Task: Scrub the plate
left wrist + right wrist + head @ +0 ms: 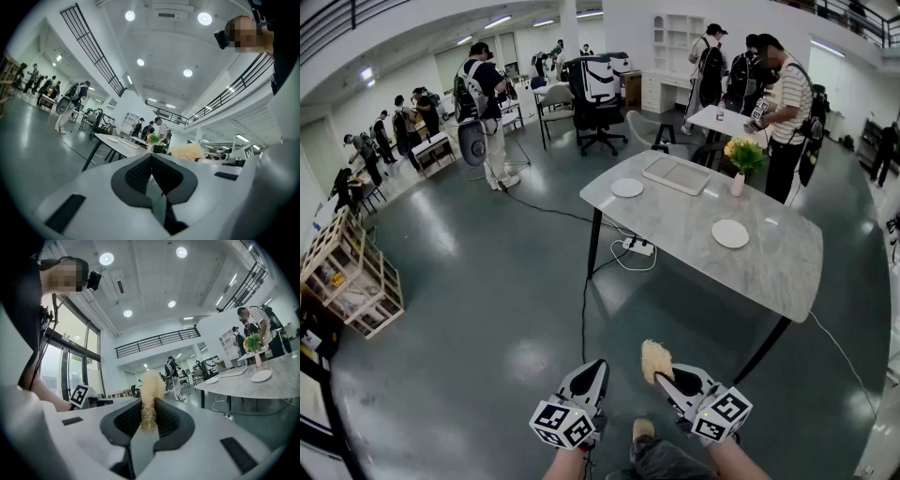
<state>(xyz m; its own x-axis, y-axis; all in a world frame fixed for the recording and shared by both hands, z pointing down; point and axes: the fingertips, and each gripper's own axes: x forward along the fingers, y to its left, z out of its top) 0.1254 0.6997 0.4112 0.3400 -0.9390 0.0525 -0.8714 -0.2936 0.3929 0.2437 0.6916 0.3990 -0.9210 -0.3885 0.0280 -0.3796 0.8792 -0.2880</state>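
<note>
Since the plate sits on the desk well ahead of both tools, right tool clamps the scrubber, presumably prepped for it; left tool closed, empty.

Hall: glossy dark grey-green floor, white walls, round ceiling lights, railed upper gallery, tall windows. Furniture: pale marble desk on black legs, black office chair, wooden crate, white shelf unit.
</note>
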